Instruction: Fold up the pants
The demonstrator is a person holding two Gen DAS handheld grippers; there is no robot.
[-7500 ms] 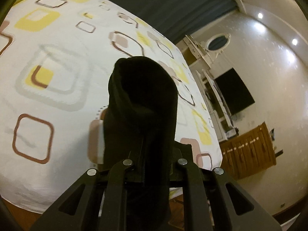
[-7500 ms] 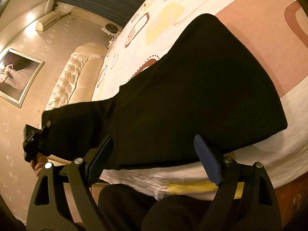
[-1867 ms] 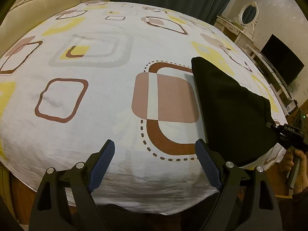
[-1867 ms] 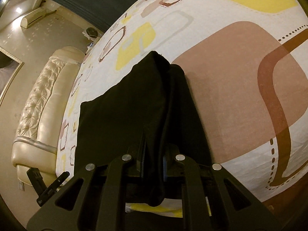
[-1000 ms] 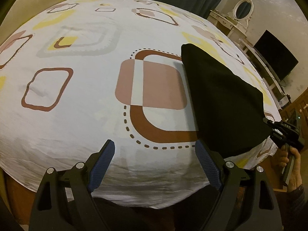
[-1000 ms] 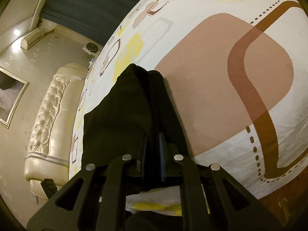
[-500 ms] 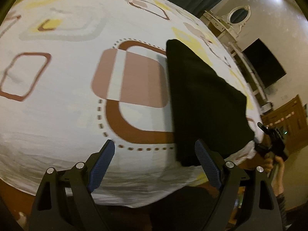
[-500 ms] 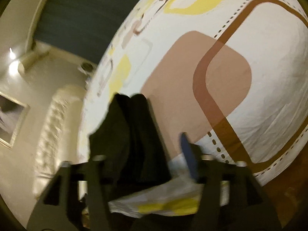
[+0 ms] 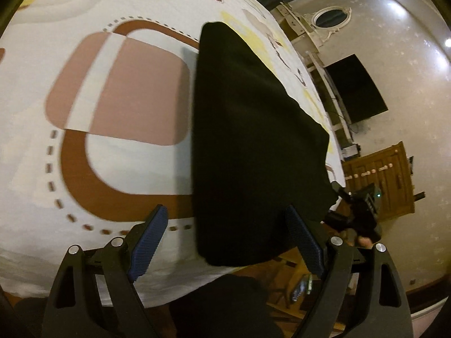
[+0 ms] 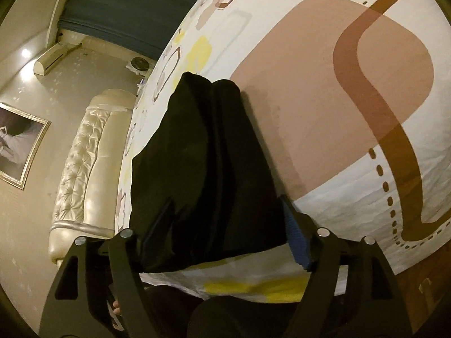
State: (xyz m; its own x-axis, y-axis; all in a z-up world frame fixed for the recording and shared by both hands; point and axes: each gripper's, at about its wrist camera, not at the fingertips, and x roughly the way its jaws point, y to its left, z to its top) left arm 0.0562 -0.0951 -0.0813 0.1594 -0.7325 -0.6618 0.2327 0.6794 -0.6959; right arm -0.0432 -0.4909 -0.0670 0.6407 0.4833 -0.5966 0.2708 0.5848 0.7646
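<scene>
Black pants (image 9: 253, 140) are lying folded in a compact stack at the bedsheet's (image 9: 126, 155) 6 o'clock edge, seemingly near done, right gripper (image 10: 228, 225) jaws opening around them, left gripper (image 9: 225, 233) hovering apart, empty.

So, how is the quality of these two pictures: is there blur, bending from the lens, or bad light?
Left wrist view: strong fisheye bending, the bedsheet pattern slightly smeared by motion, the black pants almost without detail, ceiling lights glaring at top right. Right wrist view: sharper, same warm dim light, folds in the pants faintly visible, a soft shadow on the sheet beside them, dark corners from the lens.
</scene>
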